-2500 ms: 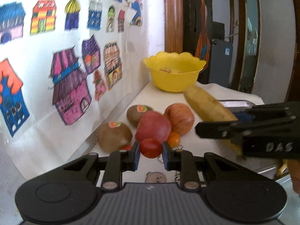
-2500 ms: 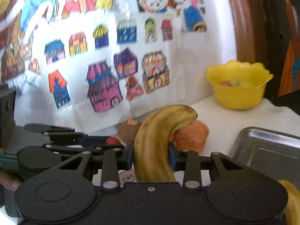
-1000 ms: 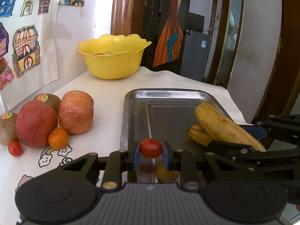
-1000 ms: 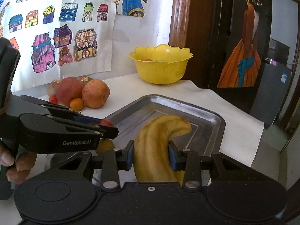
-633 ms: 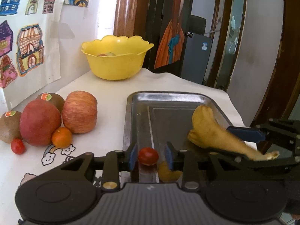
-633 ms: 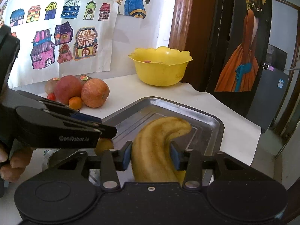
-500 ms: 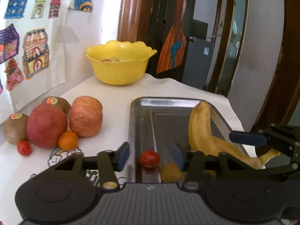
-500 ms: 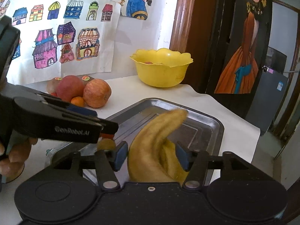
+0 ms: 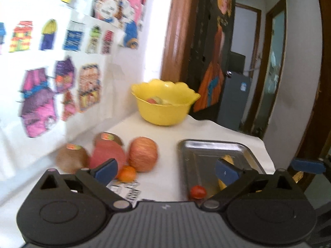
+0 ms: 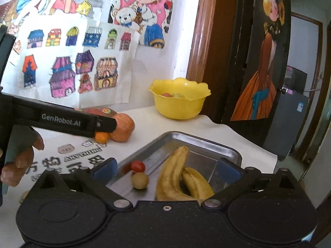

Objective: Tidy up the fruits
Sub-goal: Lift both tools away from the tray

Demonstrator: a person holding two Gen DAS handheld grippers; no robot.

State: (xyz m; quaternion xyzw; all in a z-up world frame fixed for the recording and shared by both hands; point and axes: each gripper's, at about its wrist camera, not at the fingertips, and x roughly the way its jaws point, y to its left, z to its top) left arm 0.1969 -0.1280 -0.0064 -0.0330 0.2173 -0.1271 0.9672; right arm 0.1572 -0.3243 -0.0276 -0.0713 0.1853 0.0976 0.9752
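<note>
A: In the metal tray (image 10: 233,152), what lies there?
B: Two bananas (image 10: 172,177), a cherry tomato (image 10: 138,166); both tools, left (image 9: 165,168) and right (image 10: 166,168), have just spread wide apart, gripping nothing.

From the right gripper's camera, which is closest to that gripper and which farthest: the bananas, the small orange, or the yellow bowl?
1. Bananas: in the metal tray, between the open right gripper fingers.
2. Small orange: on the table to the left, beside an apple.
3. Yellow bowl: at the table's far end.

Both wrist views share tray (image 9: 209,144).
</note>
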